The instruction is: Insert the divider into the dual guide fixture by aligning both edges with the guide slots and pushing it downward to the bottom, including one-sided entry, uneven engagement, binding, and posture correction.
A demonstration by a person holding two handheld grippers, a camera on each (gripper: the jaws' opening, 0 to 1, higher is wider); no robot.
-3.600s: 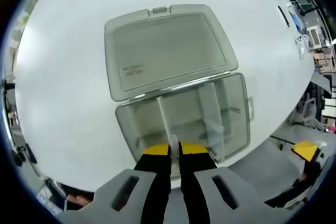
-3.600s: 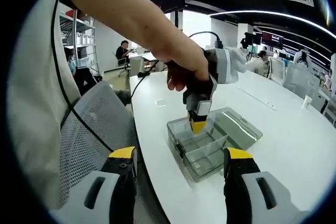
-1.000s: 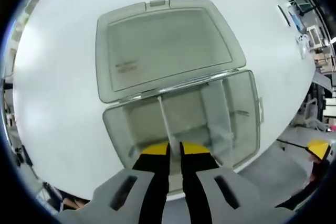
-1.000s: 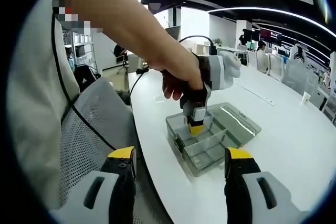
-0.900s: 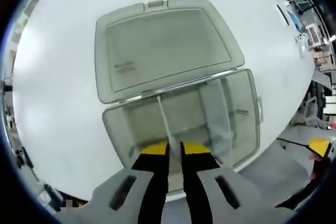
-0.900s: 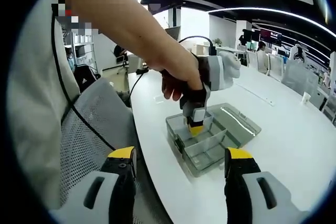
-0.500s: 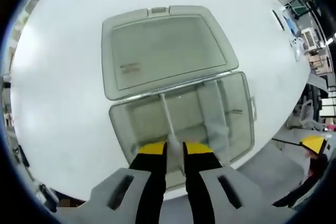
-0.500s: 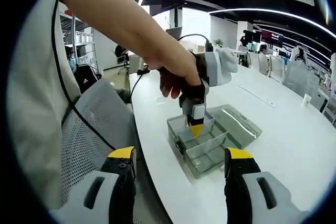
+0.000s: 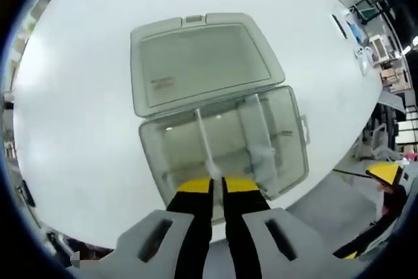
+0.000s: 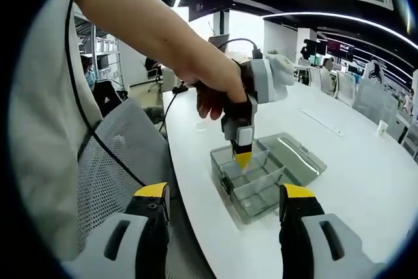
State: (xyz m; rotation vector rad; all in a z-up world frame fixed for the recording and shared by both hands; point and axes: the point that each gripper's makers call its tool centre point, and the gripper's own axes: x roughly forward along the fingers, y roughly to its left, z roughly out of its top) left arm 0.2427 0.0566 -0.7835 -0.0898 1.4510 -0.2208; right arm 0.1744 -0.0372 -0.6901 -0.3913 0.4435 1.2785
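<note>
Over one open box (image 9: 222, 142), one left gripper (image 9: 217, 187) pinching one divider (image 9: 204, 138)

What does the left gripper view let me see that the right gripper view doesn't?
The left gripper view looks down on the left gripper pinching the thin divider and on the lid's small label. The right gripper view gives the person's hand, a mesh chair and the open right gripper. Both show the clear box on the white table.
</note>
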